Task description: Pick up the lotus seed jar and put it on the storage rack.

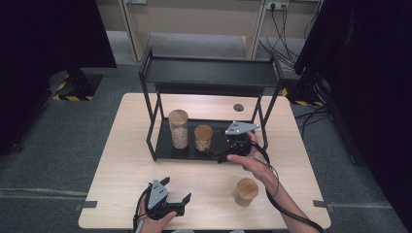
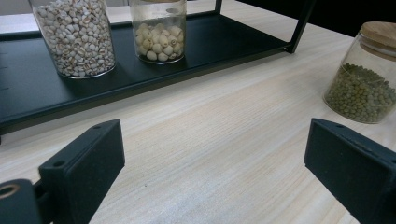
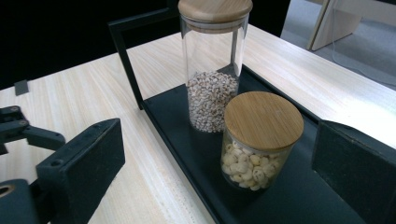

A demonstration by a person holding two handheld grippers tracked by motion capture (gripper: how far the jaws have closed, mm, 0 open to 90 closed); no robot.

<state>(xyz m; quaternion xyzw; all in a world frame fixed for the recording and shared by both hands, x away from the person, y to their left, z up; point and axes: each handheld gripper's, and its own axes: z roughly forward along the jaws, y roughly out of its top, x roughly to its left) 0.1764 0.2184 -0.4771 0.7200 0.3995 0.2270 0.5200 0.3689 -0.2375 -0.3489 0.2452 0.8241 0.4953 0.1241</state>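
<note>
High view, rack: black two-level rack (image 1: 160, 127) at the back of the bench (image 1: 121, 160).
High view, jars: tall jar (image 1: 178, 129) and short jar (image 1: 203, 139) side by side on the lower shelf; third jar (image 1: 246, 192) on the bench, near the front right.
High view, right gripper (image 1: 217, 156): at the front edge of the shelf, just right of the short jar, not touching it.
High view, left gripper (image 1: 177, 191): at the front of the bench, well apart from the jars.
Left gripper view: jaws wide apart over bare wood, nothing between; jar of green beans at right.
Right gripper view: jaws spread wide; short jar of pale round seeds between them, farther off, ungripped; tall jar of small grains just behind it.
</note>
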